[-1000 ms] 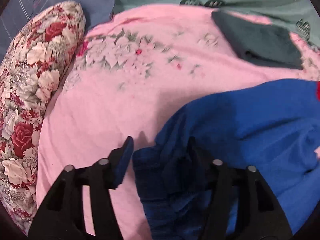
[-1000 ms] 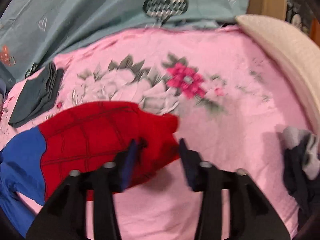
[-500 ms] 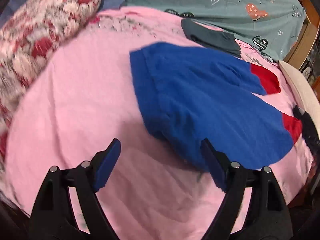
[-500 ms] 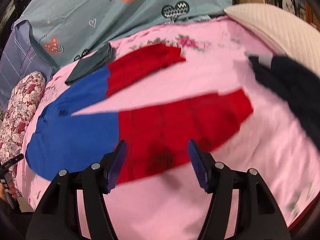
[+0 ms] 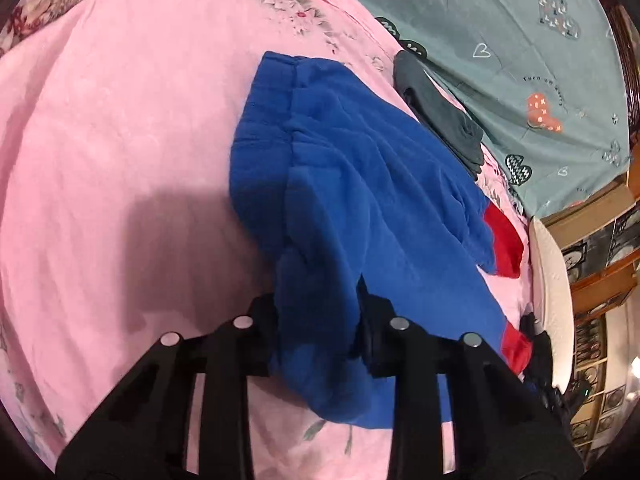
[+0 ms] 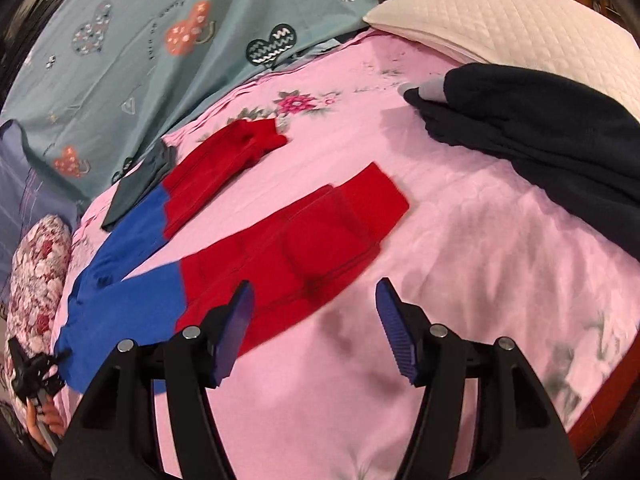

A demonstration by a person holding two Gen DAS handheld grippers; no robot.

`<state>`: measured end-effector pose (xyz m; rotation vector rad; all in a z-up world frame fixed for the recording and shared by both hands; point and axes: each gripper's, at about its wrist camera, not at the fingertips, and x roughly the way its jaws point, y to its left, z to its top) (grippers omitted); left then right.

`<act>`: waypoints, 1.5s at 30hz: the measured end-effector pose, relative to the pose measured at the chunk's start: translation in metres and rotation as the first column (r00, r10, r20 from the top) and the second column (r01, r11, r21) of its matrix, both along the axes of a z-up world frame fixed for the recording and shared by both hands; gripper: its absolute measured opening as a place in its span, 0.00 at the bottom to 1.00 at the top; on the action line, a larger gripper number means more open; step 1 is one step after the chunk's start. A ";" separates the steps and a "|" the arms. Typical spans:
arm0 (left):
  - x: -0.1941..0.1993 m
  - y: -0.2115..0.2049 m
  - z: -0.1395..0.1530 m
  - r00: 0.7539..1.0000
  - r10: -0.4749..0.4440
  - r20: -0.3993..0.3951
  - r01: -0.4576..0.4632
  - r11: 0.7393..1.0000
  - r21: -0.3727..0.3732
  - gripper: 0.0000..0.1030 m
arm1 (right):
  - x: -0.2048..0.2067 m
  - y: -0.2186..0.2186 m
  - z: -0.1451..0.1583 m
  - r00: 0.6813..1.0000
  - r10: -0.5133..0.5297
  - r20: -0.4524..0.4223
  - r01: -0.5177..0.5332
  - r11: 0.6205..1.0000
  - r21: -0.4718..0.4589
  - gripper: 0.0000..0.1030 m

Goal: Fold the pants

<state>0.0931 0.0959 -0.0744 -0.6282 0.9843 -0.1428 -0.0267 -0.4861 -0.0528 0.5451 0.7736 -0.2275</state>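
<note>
Left gripper [image 5: 318,320] pinches the pants [image 5: 360,184] waistband at lower centre; right gripper [image 6: 314,326] gapes wide, empty, above the pink sheet [image 6: 460,240].

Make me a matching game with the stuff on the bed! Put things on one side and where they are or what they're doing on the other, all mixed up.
Things:
1. left gripper
2. right gripper
3. white pillow
4. red pant legs

States or places:
A. spread flat on the pink sheet
B. open, holding nothing
C. at the far right edge of the bed
D. pinching the blue waist end of the pants

Pairs: 1-D, 2-B, 3-C, 4-A
</note>
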 end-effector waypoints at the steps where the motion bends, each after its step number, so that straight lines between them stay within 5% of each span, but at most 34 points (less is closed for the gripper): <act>1: -0.003 -0.001 0.002 1.000 -0.003 0.007 0.003 1.000 0.016 0.27 | 0.008 -0.005 -0.007 1.000 0.007 -0.010 -0.007 1.000 0.019 0.62; 2: -0.005 -0.001 0.003 1.000 -0.005 0.008 0.005 1.000 0.022 0.27 | 0.018 -0.007 -0.015 0.999 0.015 -0.028 -0.014 0.999 0.035 0.61; 4: -0.009 0.002 0.007 1.000 -0.004 0.008 0.004 1.000 0.025 0.27 | 0.029 -0.010 -0.026 0.999 0.014 -0.052 -0.012 0.999 0.032 0.34; 5: -0.011 0.005 0.009 1.000 -0.001 0.011 0.001 1.000 0.024 0.27 | 0.028 -0.008 -0.023 0.998 0.049 -0.028 -0.048 0.998 0.052 0.08; 8: -0.022 0.021 0.019 1.000 0.015 0.027 -0.016 0.999 0.041 0.27 | 0.006 0.005 0.001 0.992 0.114 0.058 -0.115 0.993 0.009 0.05; 12: -0.031 0.035 0.025 1.000 -0.012 -0.004 0.013 0.995 0.101 0.31 | -0.029 0.026 0.006 0.988 0.152 0.022 -0.151 0.988 -0.041 0.05; 15: -0.028 0.037 0.011 0.998 -0.031 -0.060 0.039 0.990 0.139 0.50 | -0.028 0.023 -0.025 0.983 0.151 -0.103 -0.150 0.989 0.015 0.12; 16: -0.029 0.039 0.011 0.998 -0.033 -0.052 0.040 0.990 0.138 0.51 | -0.029 0.020 -0.025 0.985 0.149 -0.085 -0.147 0.989 0.034 0.12; 21: -0.044 0.050 0.048 0.999 -0.005 0.033 -0.003 0.970 0.244 0.78 | -0.039 0.010 0.033 0.998 -0.044 -0.036 0.035 0.976 -0.214 0.57; 26: -0.039 0.048 0.091 0.987 -0.031 0.160 -0.026 0.939 0.344 0.84 | 0.011 0.047 0.078 0.983 0.170 0.068 -0.155 0.970 -0.185 0.58; 31: 0.035 0.011 0.087 0.979 -0.148 0.143 0.062 0.874 0.482 0.87 | 0.120 0.164 0.096 0.859 0.510 0.031 -0.490 0.840 -0.232 0.58; 35: 0.105 0.028 0.061 0.991 -0.114 0.074 0.071 0.895 0.440 0.87 | 0.213 0.258 0.084 0.722 0.691 -0.039 -0.674 0.691 -0.261 0.58; 41: 0.173 0.052 0.028 0.994 -0.108 -0.006 0.099 0.887 0.452 0.87 | 0.312 0.334 0.040 0.567 0.789 -0.235 -0.797 0.455 -0.396 0.58; 45: 0.190 0.048 0.011 0.984 -0.168 -0.052 0.173 0.865 0.472 0.84 | 0.348 0.338 0.007 0.504 0.806 -0.310 -0.851 0.401 -0.340 0.58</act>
